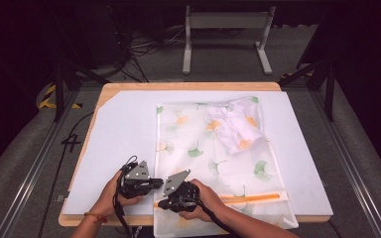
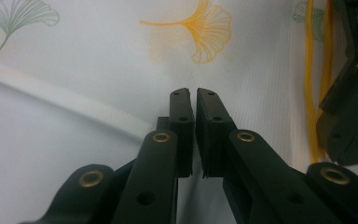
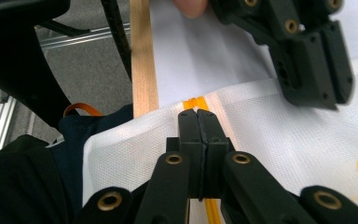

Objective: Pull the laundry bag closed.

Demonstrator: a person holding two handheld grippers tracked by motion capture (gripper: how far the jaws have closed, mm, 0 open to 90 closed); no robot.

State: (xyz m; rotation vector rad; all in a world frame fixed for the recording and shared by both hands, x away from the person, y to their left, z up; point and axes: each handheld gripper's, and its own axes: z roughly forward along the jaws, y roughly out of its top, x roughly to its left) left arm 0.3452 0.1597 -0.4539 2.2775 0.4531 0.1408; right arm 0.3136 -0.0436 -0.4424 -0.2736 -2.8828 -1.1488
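A white mesh bag (image 1: 218, 163) printed with ginkgo leaves lies flat on the table. A folded white garment (image 1: 235, 126) sits inside its far end. An orange zipper (image 1: 248, 198) runs across the near end. My right gripper (image 3: 197, 113) is shut on the zipper (image 3: 193, 102) at the bag's left corner, seen from above as the right gripper (image 1: 159, 204). My left gripper (image 2: 195, 93) is just beyond it, jaws pressed together on the bag's mesh (image 2: 121, 56) beside the zipper (image 2: 310, 70). The left gripper (image 1: 159, 182) touches the bag's left edge.
A white sheet (image 1: 124, 148) covers the wooden table (image 3: 142, 56), whose near edge runs close under my hands. A person's dark sleeve (image 3: 23, 177) hangs below the table edge. A metal stand (image 1: 225, 29) and cables lie on the floor beyond the table.
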